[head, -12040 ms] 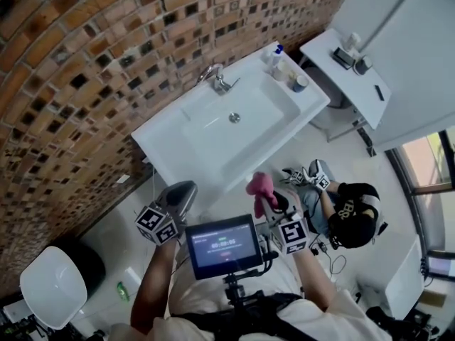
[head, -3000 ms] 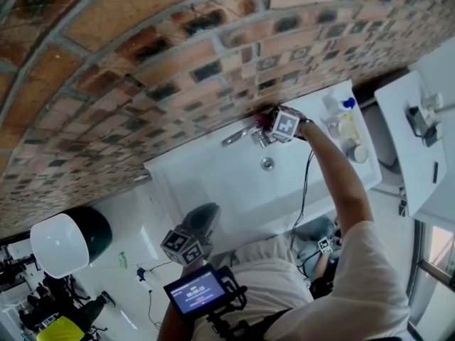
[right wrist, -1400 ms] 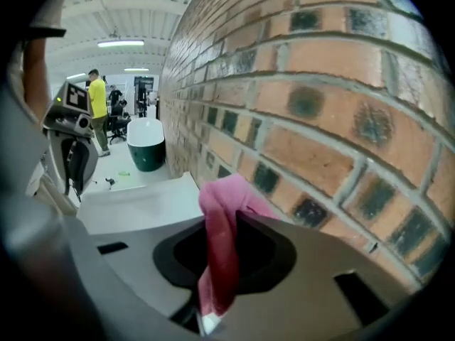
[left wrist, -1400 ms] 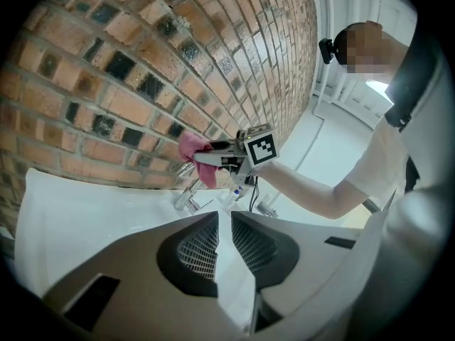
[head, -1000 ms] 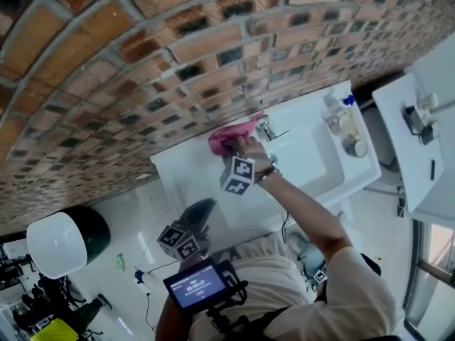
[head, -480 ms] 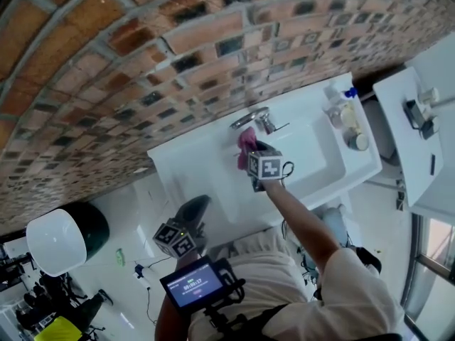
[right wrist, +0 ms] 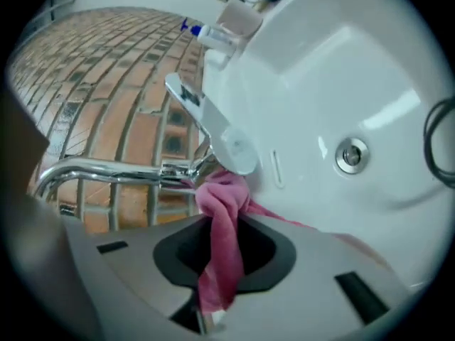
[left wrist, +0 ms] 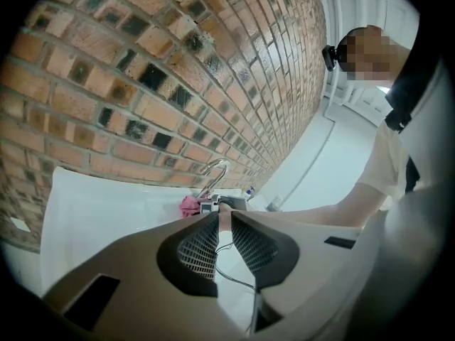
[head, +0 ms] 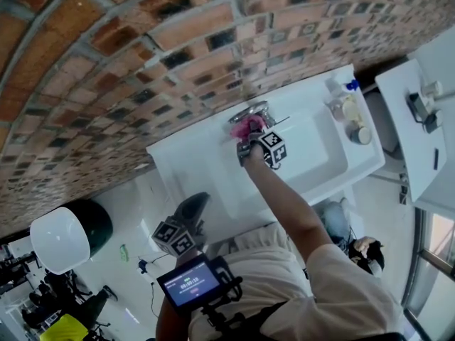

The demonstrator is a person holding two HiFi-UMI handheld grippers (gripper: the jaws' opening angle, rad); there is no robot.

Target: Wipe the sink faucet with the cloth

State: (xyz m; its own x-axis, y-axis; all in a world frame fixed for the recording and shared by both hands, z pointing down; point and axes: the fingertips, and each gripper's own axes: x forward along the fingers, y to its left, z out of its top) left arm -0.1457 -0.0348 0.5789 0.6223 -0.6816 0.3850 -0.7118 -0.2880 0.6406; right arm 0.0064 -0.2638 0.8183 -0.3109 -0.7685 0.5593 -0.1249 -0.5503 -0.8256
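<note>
step in hand: judged to be mid-wipe, working at the base of the faucet [right wrist: 114, 170] and not along the spout.
right gripper [right wrist: 224, 261]: reaches over the white sink [head: 206, 176]; its fingers are clamped on the pink cloth [right wrist: 222, 212], which runs up between them.
cloth: its bunched free end presses against the chrome body just under the lever handle [right wrist: 206, 123], where the spout joins; in the head view it sits as a pink wad touching the faucet by the brick wall.
faucet: chrome, with a curved spout arching away from the cloth; the spout itself looks bare of cloth at this moment.
left gripper [left wrist: 219, 222]: fingers closed together with nothing between them, held low and well apart from the sink.
next move: likely a drag of the wad along the spout or round the lever, keeping the grip firm so that the cloth does not slip free.
risk: nudging the lever could turn the water on.
</note>
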